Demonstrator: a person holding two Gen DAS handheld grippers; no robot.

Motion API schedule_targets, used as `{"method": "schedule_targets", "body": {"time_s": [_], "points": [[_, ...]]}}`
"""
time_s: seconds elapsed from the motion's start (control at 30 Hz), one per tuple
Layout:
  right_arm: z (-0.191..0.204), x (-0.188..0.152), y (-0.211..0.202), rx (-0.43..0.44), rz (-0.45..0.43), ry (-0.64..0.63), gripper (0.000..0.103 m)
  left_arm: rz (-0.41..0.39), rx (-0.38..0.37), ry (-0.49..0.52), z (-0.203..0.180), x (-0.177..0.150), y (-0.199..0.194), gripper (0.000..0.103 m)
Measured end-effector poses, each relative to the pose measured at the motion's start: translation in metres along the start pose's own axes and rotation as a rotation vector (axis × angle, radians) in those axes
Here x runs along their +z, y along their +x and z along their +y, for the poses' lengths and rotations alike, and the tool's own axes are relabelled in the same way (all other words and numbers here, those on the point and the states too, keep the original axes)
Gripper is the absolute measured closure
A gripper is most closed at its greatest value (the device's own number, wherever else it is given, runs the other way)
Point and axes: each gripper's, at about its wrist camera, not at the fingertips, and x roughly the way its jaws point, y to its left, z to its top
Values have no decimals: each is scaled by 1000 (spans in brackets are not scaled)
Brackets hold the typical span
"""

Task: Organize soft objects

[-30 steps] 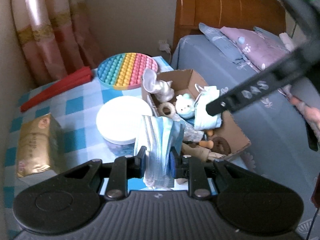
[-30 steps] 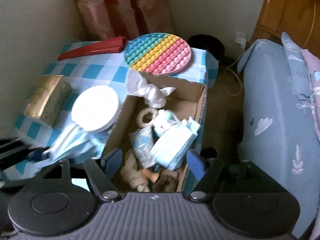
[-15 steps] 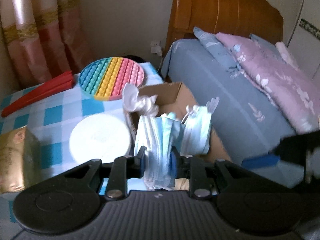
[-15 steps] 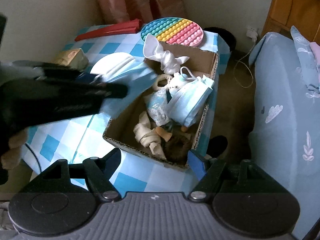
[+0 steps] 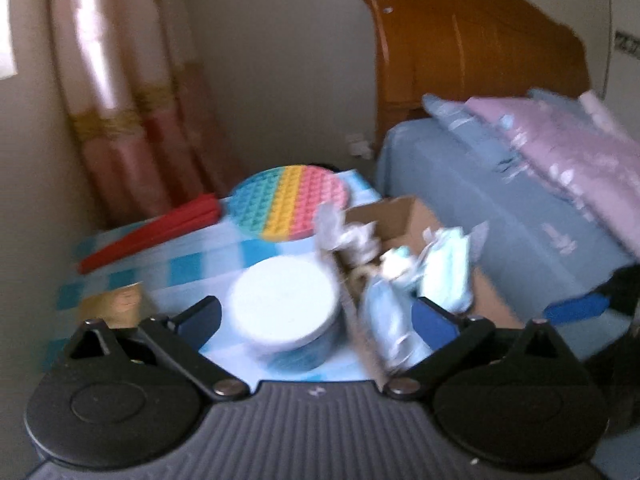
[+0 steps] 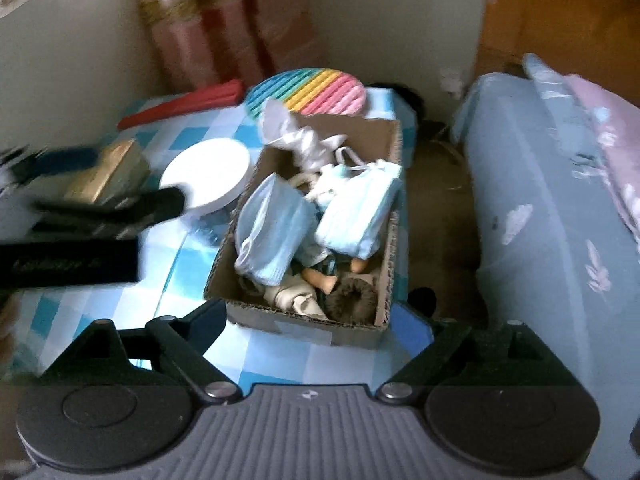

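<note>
Masks (image 6: 276, 228) lie in the box (image 6: 304, 320) at the centre of the right wrist view, on a table (image 6: 188, 280) covered in blue-and-white check. The pale blue pleated stack leans against the box's left wall; a second mask bundle (image 6: 360, 212) rests toward the right wall, with loops showing on top. Below them in the box sit a tan soft toy (image 6: 292, 296) and a dark brown furry thing (image 6: 352, 300); a white cloth (image 6: 296, 136) spills over the far edge.

Left of the box stand a white round lid (image 6: 206, 178) and a gold packet (image 6: 108, 174). Farther up lie a rainbow pop mat (image 6: 308, 94) and a red strip (image 6: 184, 104). Pink curtains (image 6: 224, 24) hang along the back wall; a blue bed (image 6: 552, 216) fills the right side, with a wooden headboard (image 5: 476, 52) beyond.

The left gripper (image 5: 316, 316) has its jaws opening, nothing pressed between them; a second ago it clenched the blue masks, which now rest in the box. The right gripper (image 6: 312, 324) is opening too, empty, and has come nearer the box's near end.
</note>
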Motion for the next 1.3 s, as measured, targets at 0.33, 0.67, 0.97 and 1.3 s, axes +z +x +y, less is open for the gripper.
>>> {"method": "schedule_targets", "body": {"time_s": [0.33,0.67,0.97,1.3], "points": [[29,-29,-5,-203,-86,134,3,100,109,-29,26,-27,-29,2],[39,-36,-13,-205,-86,167,3,122,121,-31,37,-41,-37,2],[42,-36,-17,-194,-99,173,3,118,121,-18,34,-44,-39,2],[46,-36,-20,-194,-108,165,3,119,121,-23,35,-44,-41,2]]}}
